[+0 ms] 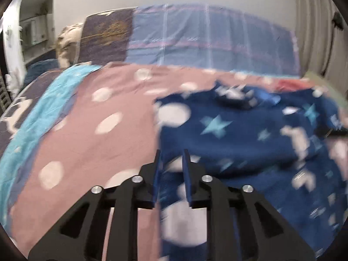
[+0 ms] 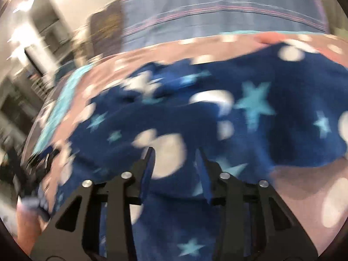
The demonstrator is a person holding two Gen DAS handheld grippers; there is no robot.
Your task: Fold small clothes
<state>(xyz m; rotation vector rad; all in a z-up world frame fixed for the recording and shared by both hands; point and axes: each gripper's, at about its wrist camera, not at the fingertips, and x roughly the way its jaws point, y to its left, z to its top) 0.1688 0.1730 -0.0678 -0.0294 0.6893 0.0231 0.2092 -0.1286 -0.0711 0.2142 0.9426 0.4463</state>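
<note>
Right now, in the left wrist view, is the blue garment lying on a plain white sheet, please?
No, the blue star-patterned garment lies on a pink cover with white dots.

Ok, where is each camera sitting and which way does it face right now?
Left wrist: on the left gripper, angled down across the bed at the navy star garment on the pink dotted cover; only its two fingers show.
Right wrist: on the right gripper, tilted down over the same garment, blurred; only its fingers show.
Shared: garment, cover, plaid pillow behind.
</note>
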